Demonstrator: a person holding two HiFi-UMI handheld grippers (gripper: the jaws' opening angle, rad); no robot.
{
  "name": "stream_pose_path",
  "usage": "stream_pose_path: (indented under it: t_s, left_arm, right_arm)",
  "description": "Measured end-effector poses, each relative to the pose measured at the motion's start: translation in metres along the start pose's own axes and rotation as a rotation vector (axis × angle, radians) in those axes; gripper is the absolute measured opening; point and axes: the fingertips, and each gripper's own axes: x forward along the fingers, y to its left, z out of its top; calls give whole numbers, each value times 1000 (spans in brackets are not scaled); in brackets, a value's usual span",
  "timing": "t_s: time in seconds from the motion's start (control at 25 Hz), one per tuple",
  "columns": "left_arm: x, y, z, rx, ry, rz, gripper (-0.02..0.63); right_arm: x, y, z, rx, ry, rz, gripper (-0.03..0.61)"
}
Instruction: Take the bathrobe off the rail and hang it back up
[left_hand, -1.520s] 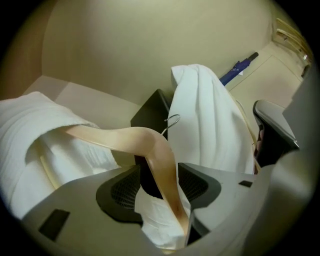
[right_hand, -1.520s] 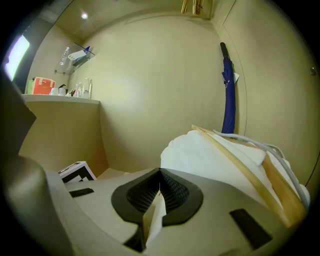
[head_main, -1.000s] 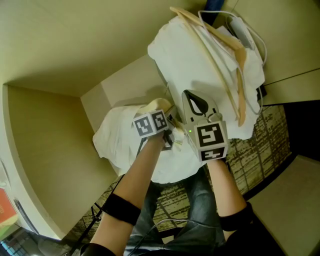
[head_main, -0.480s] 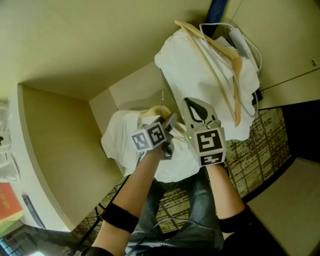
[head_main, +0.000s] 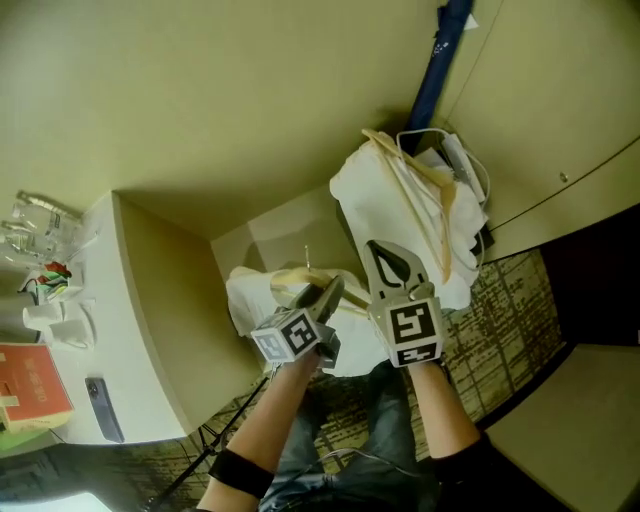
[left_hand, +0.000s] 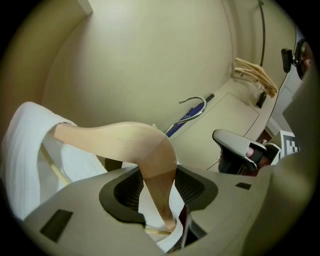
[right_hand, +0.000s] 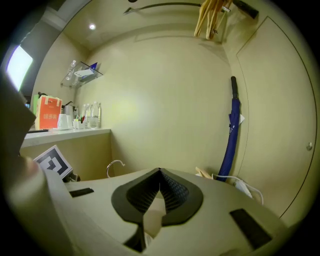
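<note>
The white bathrobe (head_main: 262, 298) hangs on a pale wooden hanger (left_hand: 125, 137), bunched at the left of the left gripper view (left_hand: 25, 145). My left gripper (head_main: 328, 292) (left_hand: 159, 182) is shut on one arm of that hanger; its jaws have just been closing a little, with the hanger between them. The hanger's metal hook (left_hand: 196, 101) (right_hand: 115, 165) points up and away. My right gripper (head_main: 378, 250) (right_hand: 160, 172) stands right beside it, shut, with nothing at its tips; pale cloth shows through the gap behind its pads. The rail (right_hand: 165, 6) runs overhead.
A second heap of white cloth with bare wooden hangers (head_main: 405, 205) lies ahead on the right. A blue umbrella (head_main: 440, 60) (right_hand: 231, 130) leans in the corner. Spare hangers (right_hand: 212, 17) hang on the rail. A counter (head_main: 110, 330) with glasses and a red box is at the left.
Both grippers have risen together, and the hanger with the bathrobe has come up with the left one. The head view has tilted, so the counter and umbrella now show.
</note>
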Motion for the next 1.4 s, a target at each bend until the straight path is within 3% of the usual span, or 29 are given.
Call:
stream_pose_path:
  t_s: [0.52, 0.88, 1.2, 1.4]
  left_arm:
    - [-82, -167, 131, 74, -183, -224, 190]
    - [-112, -280, 224, 162, -279, -340, 189]
    - [-144, -380, 312, 244, -387, -480, 189]
    - [-171, -437, 376, 297, -466, -523, 190]
  right_arm:
    - [-78, 26, 176, -113, -156, -39, 20]
    - [-136, 27, 303, -219, -336, -83, 20]
    - [-170, 28, 384, -333, -438, -130, 18]
    - [-193, 32, 444, -364, -520, -142, 18]
